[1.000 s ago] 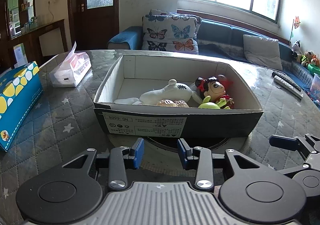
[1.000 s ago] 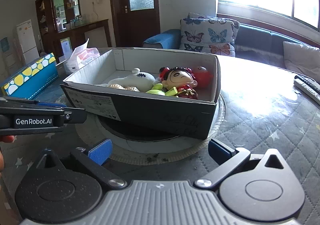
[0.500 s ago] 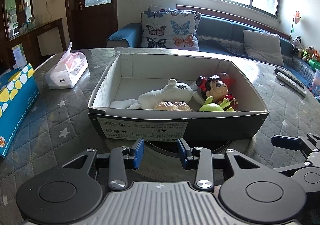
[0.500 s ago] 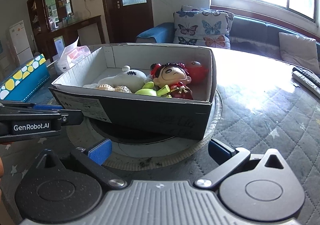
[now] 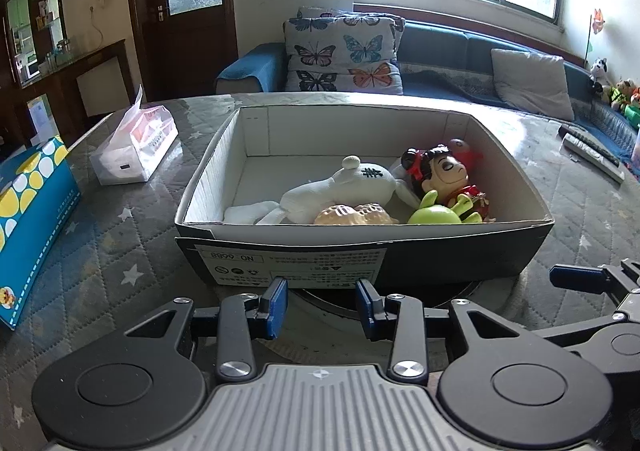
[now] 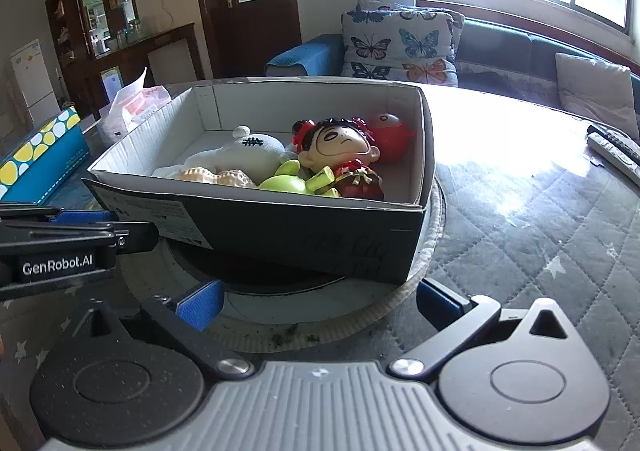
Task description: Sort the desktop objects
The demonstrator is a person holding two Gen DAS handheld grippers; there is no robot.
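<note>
A black cardboard box [image 5: 440,251] [image 6: 304,235] stands on a round turntable on the table. Inside lie a white plush toy [image 5: 340,187] [image 6: 240,155], a doll with black hair and red bows [image 5: 444,171] [image 6: 340,143], a green toy [image 5: 434,215] [image 6: 288,183], a tan ridged toy [image 5: 352,214] [image 6: 216,175] and a red ball [image 6: 394,135]. My left gripper [image 5: 321,301] is empty, jaws partly open, just before the box's near wall. My right gripper [image 6: 320,297] is open wide and empty, near the box's front corner.
A tissue pack [image 5: 136,151] and a blue dotted box [image 5: 28,219] sit on the table to the left. Remote controls [image 5: 592,155] lie at the right edge. A sofa with butterfly cushions [image 5: 344,55] is behind the table.
Both grippers have risen a little and drawn slightly nearer the box, so I see more of its inside. Jaw openings have not changed.
</note>
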